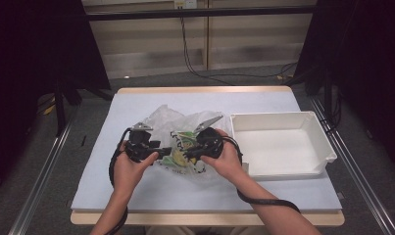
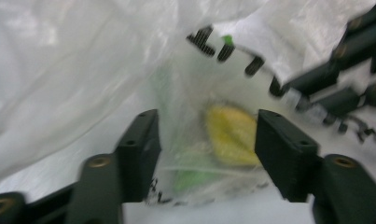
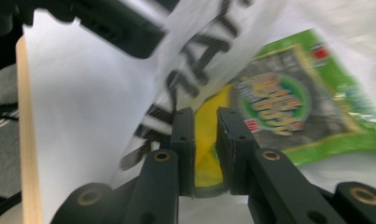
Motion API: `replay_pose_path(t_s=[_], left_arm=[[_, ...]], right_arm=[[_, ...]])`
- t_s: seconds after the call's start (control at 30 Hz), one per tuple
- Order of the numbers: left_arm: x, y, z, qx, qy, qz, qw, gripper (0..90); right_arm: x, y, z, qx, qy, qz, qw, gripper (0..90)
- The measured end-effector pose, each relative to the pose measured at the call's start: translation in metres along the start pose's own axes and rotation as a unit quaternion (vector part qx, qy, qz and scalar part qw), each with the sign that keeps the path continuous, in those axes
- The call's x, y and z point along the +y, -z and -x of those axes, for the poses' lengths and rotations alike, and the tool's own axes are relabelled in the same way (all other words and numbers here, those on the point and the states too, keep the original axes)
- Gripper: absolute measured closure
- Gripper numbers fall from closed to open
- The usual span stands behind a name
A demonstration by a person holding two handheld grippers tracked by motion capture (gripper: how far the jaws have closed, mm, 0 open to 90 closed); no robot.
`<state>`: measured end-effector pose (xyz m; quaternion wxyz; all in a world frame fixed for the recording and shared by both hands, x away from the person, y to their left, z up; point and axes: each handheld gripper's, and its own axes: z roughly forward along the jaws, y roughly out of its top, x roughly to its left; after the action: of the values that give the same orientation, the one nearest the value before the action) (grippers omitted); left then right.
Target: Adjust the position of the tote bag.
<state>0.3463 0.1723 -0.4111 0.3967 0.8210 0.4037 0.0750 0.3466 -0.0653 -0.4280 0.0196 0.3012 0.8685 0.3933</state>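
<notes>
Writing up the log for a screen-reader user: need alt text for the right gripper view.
The right gripper, its black jaws nearly closed, pinches a thin fold of a clear plastic bag printed with black letters, over yellow packaging. A green and yellow snack packet lies inside the bag to the right; the pale blue table and the other gripper sit upper left.

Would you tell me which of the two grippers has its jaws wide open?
The left gripper: its jaws stand wide apart around the plastic bag, while the right gripper is nearly closed on the bag.
</notes>
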Motion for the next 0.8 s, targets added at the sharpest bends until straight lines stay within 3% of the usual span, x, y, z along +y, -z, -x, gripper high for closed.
replay_pose_path(t_s=[0.03,0.13,0.17,0.23,0.3,0.33,0.37,0.4,0.43,0.47,0.5,0.53,0.57,0.63,0.7,0.8], left_arm=[[0.002,-0.001,0.002,0.007,-0.002,0.006,1.0,38.3],[0.007,-0.004,0.005,0.023,0.0,0.016,0.9996,19.4],[0.008,-0.006,0.006,0.02,0.011,0.021,0.9995,17.5],[0.01,-0.011,0.008,0.027,0.01,0.01,0.9995,15.8],[0.01,-0.018,0.01,0.026,0.034,0.021,0.9989,15.6],[0.011,-0.019,0.008,0.026,0.024,0.008,0.9994,15.5],[0.011,-0.022,0.01,0.029,0.036,0.016,0.9988,15.5],[0.011,-0.025,0.01,0.023,0.03,0.002,0.9993,17.1],[0.011,-0.027,0.01,0.021,0.03,-0.001,0.9993,26.9],[0.01,-0.031,0.012,0.023,0.033,-0.005,0.9992,30.2],[0.01,-0.031,0.01,0.019,0.018,-0.025,0.9994,36.3],[0.009,-0.034,0.011,0.011,0.029,-0.024,0.9992,47.8],[0.009,-0.033,0.009,0.006,0.019,-0.038,0.9991,59.7],[0.008,-0.032,0.006,0.003,0.029,-0.048,0.9984,82.0],[0.006,-0.029,0.005,0.009,0.041,-0.05,0.9979,89.8],[0.001,-0.017,-0.001,0.032,0.04,-0.06,0.9969,90.0]], right_arm=[[-0.001,-0.004,-0.004,0.003,0.003,-0.007,1.0,77.2],[-0.003,-0.011,-0.011,0.016,0.016,-0.013,0.9997,78.4],[-0.003,-0.012,-0.013,0.017,0.02,-0.014,0.9996,78.5],[-0.004,-0.015,-0.017,0.02,0.023,-0.019,0.9994,78.8],[-0.005,-0.016,-0.02,0.024,0.032,-0.023,0.9989,79.3],[-0.006,-0.016,-0.022,0.024,0.034,-0.028,0.9987,79.3],[-0.006,-0.016,-0.023,0.027,0.033,-0.027,0.9987,79.3],[-0.007,-0.016,-0.023,0.028,0.033,-0.027,0.9987,79.3],[-0.007,-0.016,-0.024,0.03,0.039,-0.028,0.9984,79.3],[-0.007,-0.016,-0.025,0.031,0.038,-0.028,0.9984,79.2],[-0.008,-0.016,-0.024,0.033,0.04,-0.027,0.9983,79.1],[-0.009,-0.016,-0.025,0.032,0.039,-0.028,0.9983,78.9],[-0.01,-0.016,-0.025,0.034,0.035,-0.028,0.9984,78.8],[-0.011,-0.015,-0.025,0.035,0.036,-0.028,0.9983,77.6],[-0.013,-0.013,-0.026,0.033,0.03,-0.031,0.9985,76.3],[-0.018,-0.01,-0.023,0.026,0.032,-0.036,0.9985,76.7]])
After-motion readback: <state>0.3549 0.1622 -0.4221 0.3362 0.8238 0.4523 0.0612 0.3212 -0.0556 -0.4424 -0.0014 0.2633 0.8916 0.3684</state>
